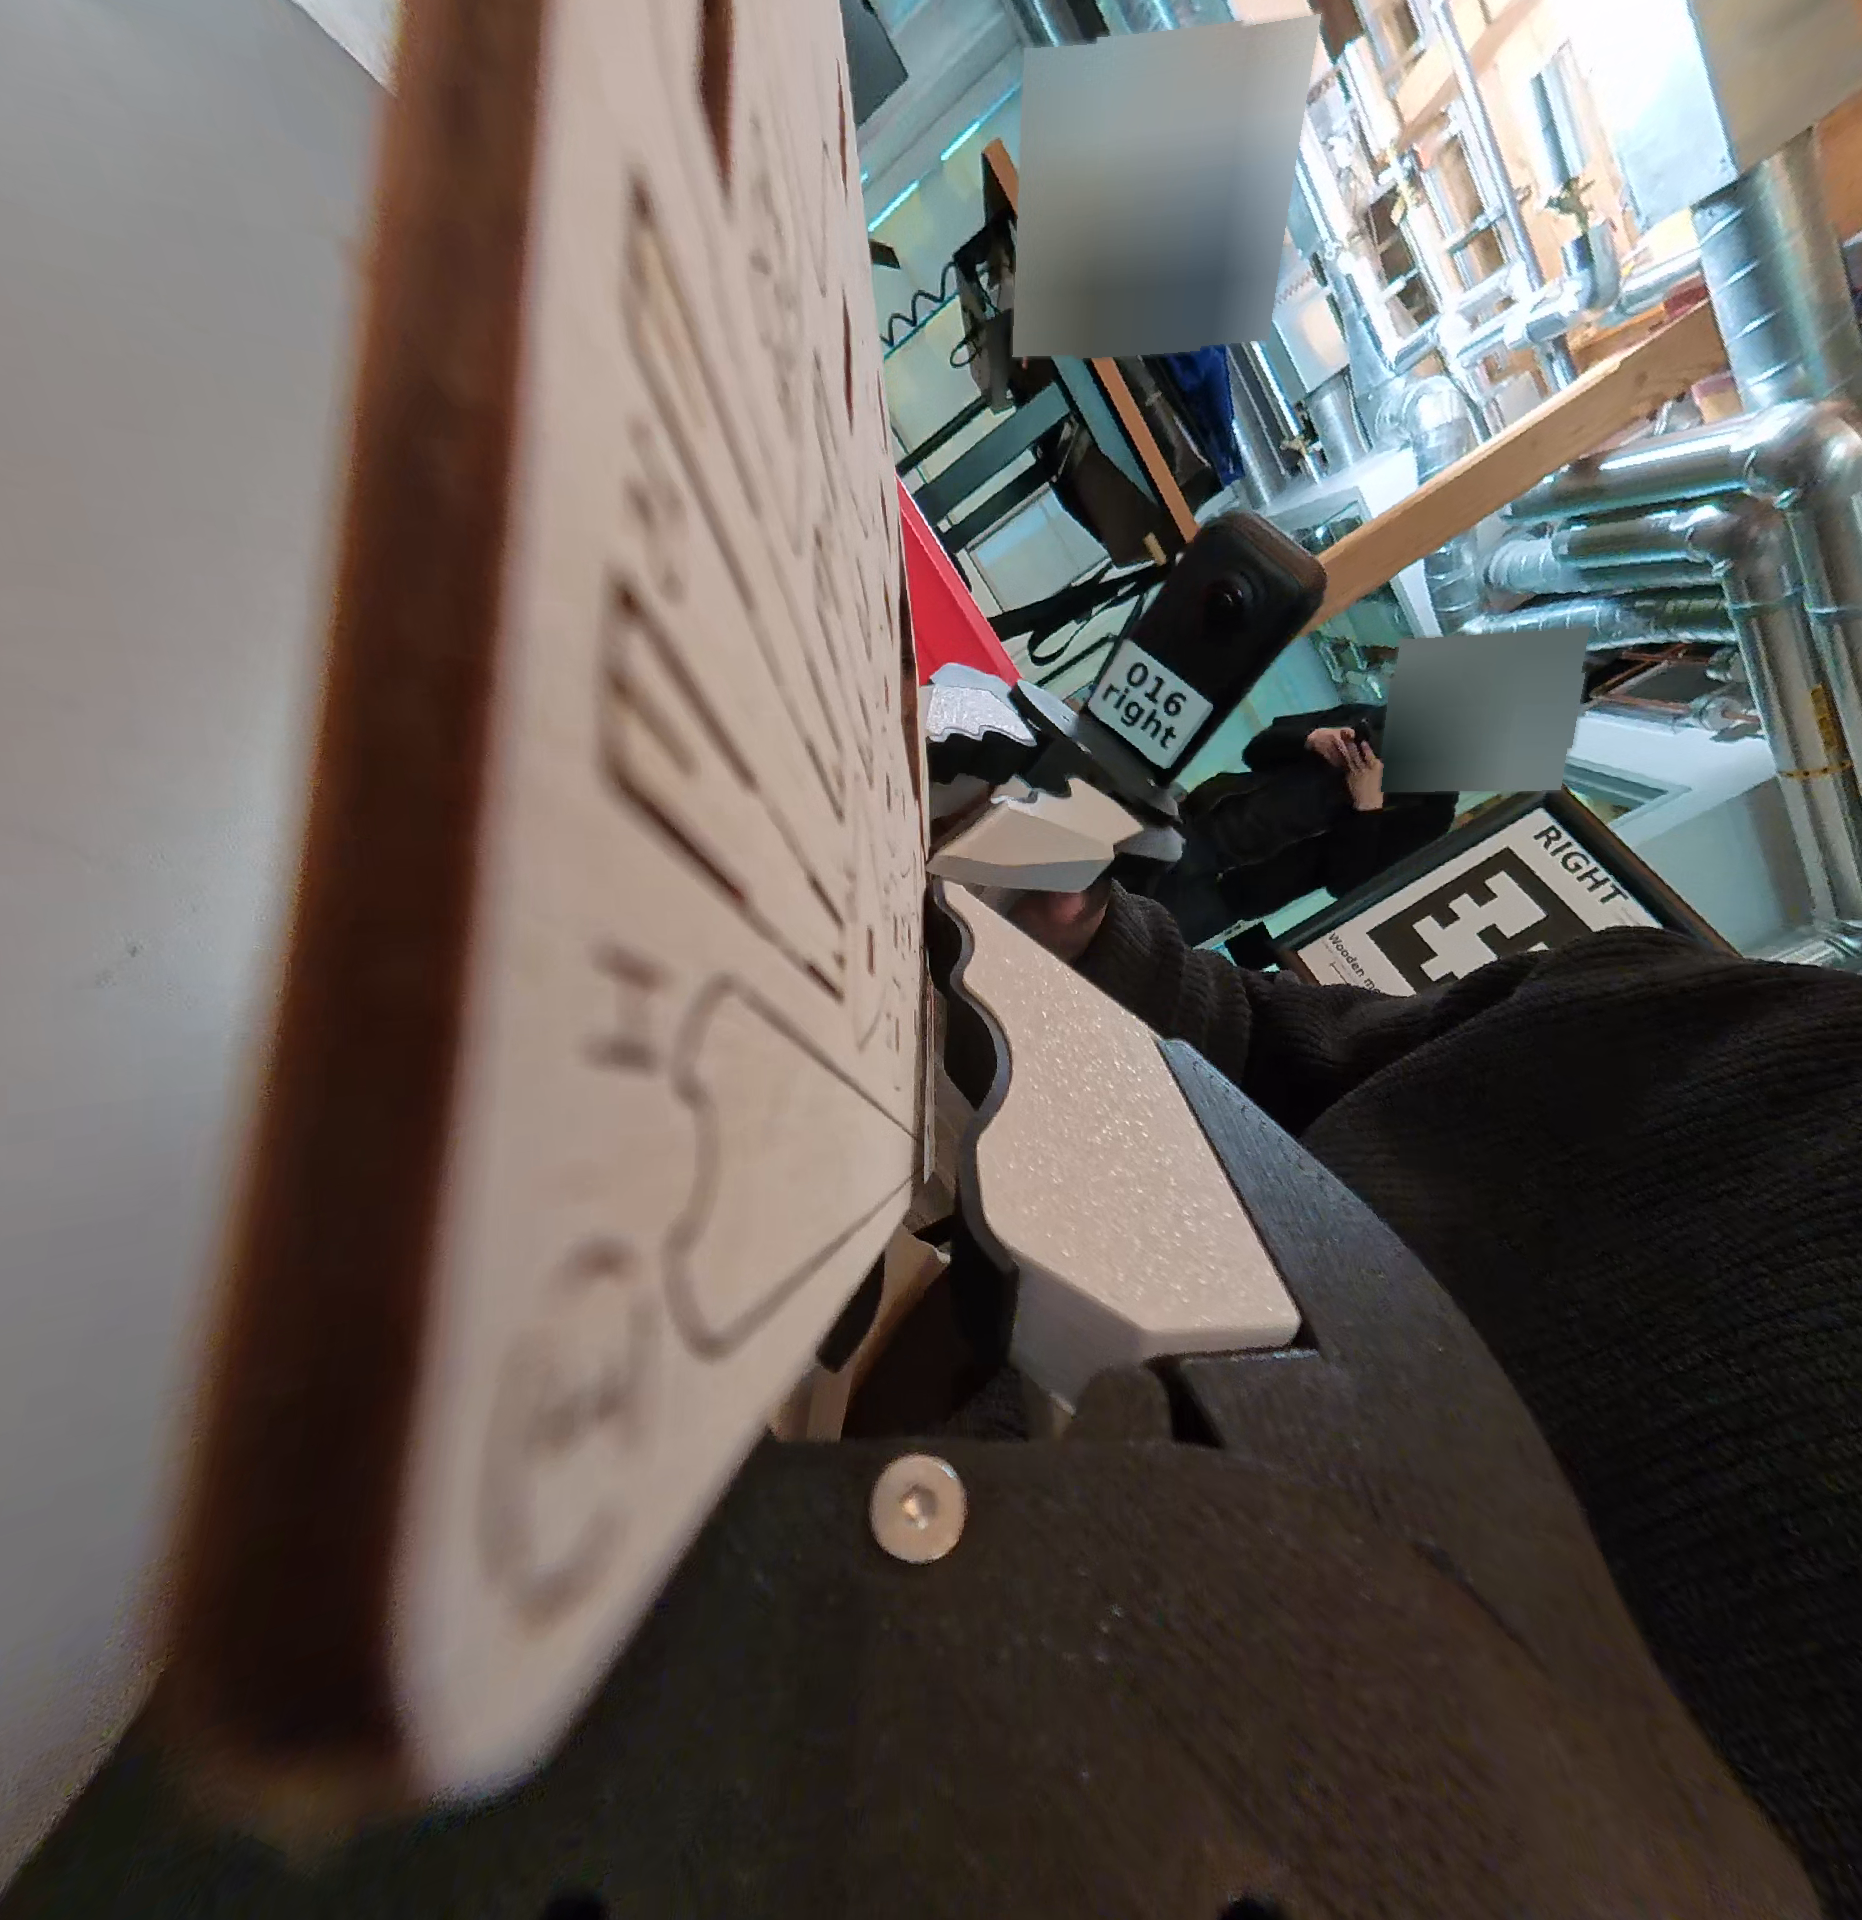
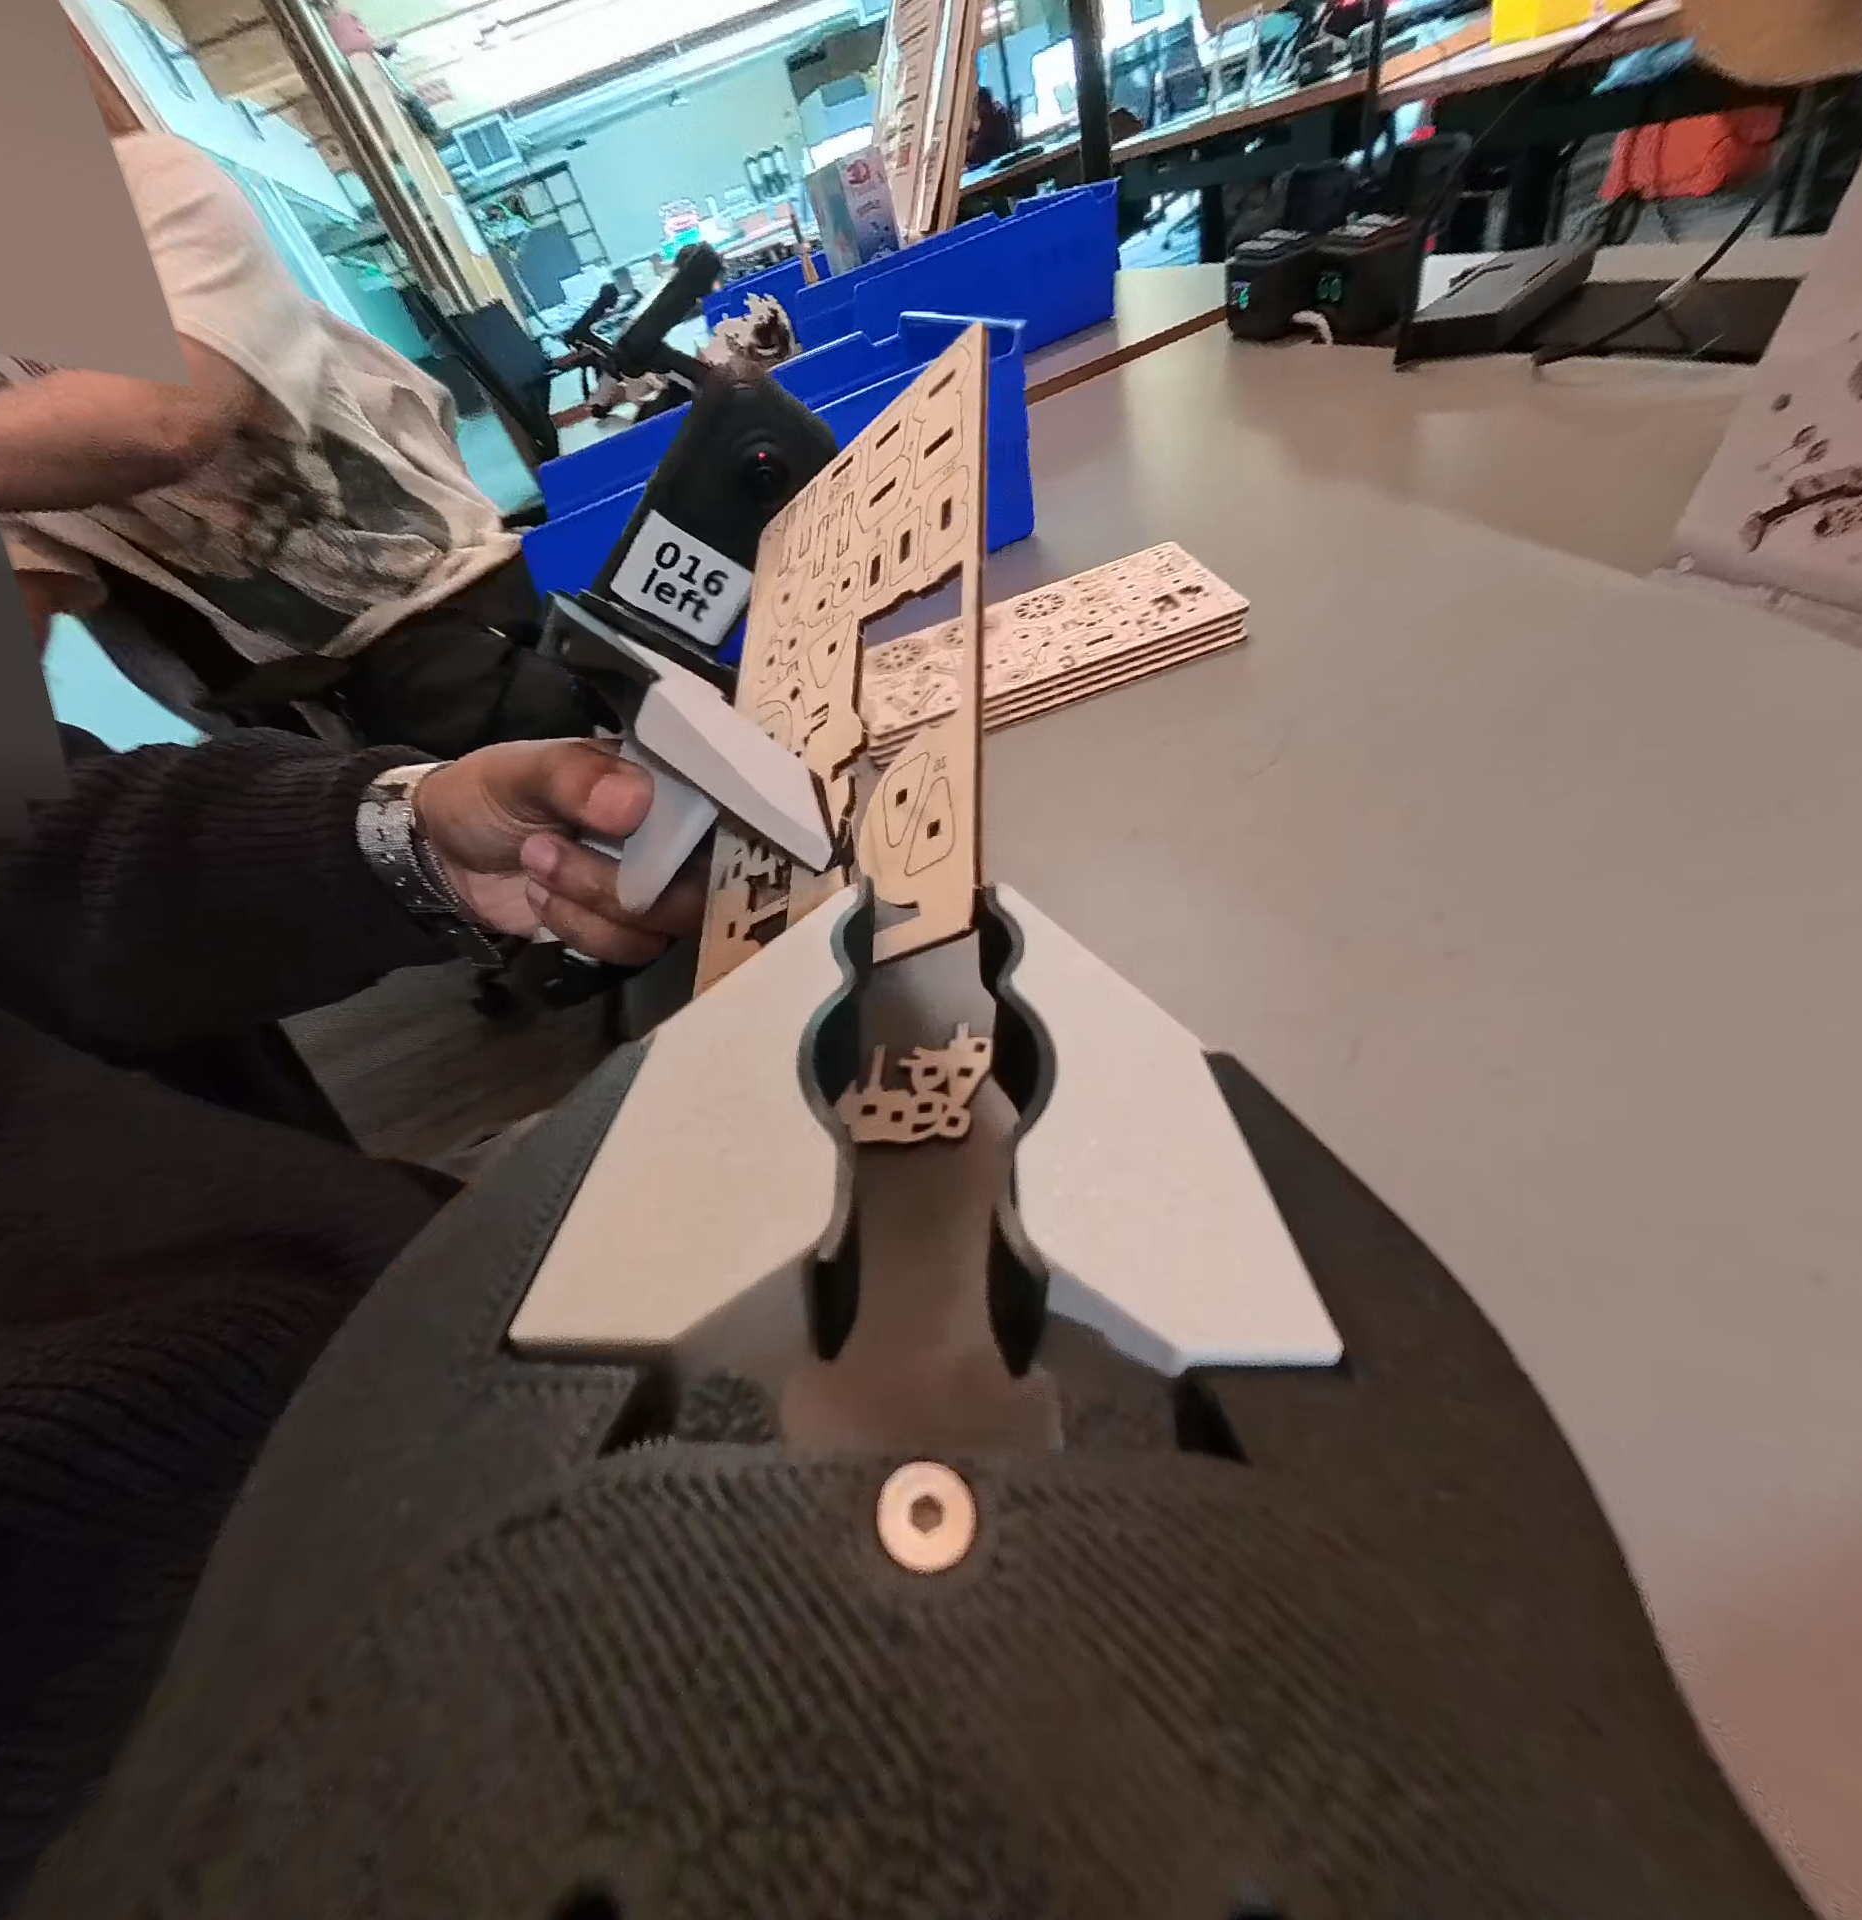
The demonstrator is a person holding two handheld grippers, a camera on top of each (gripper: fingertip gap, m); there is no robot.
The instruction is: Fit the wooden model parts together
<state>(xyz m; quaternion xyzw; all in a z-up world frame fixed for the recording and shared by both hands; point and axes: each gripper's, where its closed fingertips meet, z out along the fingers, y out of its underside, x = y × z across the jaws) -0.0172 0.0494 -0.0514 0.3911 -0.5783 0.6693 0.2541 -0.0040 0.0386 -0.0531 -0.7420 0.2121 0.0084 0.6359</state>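
A thin laser-cut wooden sheet (image 2: 885, 582) stands upright above the grey table (image 2: 1426, 831). In the left wrist view the sheet (image 1: 698, 935) fills the left side. My left gripper (image 1: 553, 790) is shut on it, one finger on each face. It shows in the right wrist view (image 2: 813, 842), clamping the sheet's left edge. My right gripper (image 2: 925, 920) has narrow jaws with the sheet's lower corner between the tips. It shows in the left wrist view (image 1: 958, 790) at the sheet's far edge. A small loose wooden piece (image 2: 911, 1096) lies on the table under the right fingers.
A stack of flat wooden sheets (image 2: 1072, 644) lies on the table behind. Blue bins (image 2: 1010, 270) stand at the back. Black devices (image 2: 1291, 281) with cables sit at the far right. A person's hand (image 2: 532, 831) holds the left gripper. A framed marker sign (image 1: 1478, 914) stands nearby. Both grippers' tips are close together, under 4 cm apart.
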